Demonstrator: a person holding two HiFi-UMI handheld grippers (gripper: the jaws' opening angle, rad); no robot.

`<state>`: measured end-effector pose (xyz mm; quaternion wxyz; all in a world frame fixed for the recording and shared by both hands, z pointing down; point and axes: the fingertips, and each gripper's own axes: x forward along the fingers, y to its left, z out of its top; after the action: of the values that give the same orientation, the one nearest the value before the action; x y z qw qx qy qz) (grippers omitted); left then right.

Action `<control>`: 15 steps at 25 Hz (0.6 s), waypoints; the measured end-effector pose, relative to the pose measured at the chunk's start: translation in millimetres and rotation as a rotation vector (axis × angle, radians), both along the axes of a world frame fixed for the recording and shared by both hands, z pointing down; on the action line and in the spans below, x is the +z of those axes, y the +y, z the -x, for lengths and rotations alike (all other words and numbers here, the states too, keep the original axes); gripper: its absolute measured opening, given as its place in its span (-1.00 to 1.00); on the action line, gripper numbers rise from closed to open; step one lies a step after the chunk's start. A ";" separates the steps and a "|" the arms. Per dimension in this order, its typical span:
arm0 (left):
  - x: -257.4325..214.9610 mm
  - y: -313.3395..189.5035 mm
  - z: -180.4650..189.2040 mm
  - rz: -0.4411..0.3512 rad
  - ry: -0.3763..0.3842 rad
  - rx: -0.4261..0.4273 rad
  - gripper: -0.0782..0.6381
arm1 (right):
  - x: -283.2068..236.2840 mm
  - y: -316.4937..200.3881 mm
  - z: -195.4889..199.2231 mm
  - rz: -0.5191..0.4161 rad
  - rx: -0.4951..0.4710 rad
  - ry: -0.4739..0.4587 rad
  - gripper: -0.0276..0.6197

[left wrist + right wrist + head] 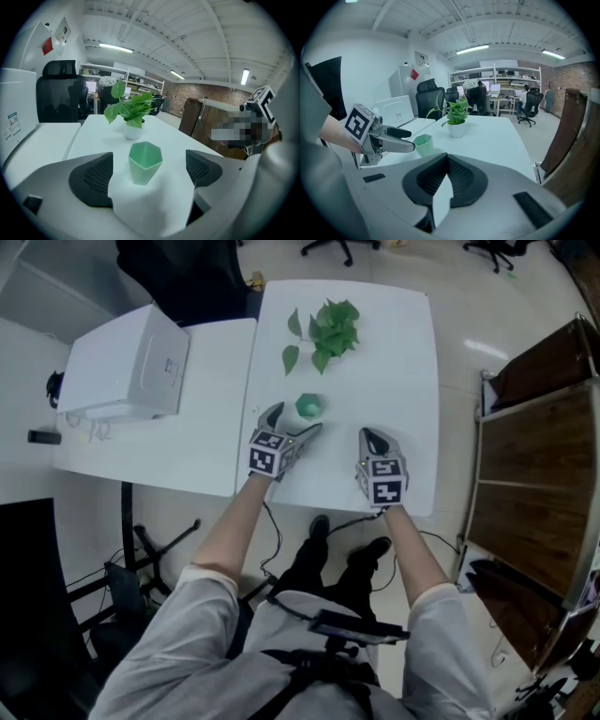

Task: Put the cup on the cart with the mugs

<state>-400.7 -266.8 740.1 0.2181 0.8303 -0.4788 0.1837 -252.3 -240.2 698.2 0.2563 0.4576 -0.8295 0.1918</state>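
Currently 1 green cup [309, 407], 1 potted plant [323, 332] & 2 grippers over 1 white table [398, 381]; the cup stands upright just nearer than the plant. L gripper [296, 418] tilts down, jaws wide apart either side of the cup w/o touching it; R gripper [375, 437], nearer & right of the plant, tilts down too, jaws together, empty. Brown wooden unit [534, 456] far right of the plant is cut off at the frame edge.

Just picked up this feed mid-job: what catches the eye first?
A pale green cup stands on the white table, framed by the wide-open left claw, which isn't touching it. A leafy potted plant sits just beyond it, and the right claw is shut and empty alongside.
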 end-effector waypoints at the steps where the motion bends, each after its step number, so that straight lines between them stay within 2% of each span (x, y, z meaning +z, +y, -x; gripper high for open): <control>1: 4.7 -4.6 -1.3 0.000 -0.006 0.006 0.54 | 1.0 -3.7 1.9 0.000 0.002 0.000 -0.89; 8: 24.6 -21.8 -11.3 0.005 -0.058 0.000 0.54 | 3.9 -19.7 6.5 0.014 0.020 -0.031 -0.89; 15: 33.1 -32.6 -14.5 0.014 -0.065 0.009 0.54 | 10.8 -22.2 -0.2 0.051 0.049 -0.054 -0.89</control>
<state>-386.3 -299.4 773.3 0.2076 0.8244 -0.4807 0.2149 -252.1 -262.4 709.0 0.2408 0.4658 -0.8196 0.2311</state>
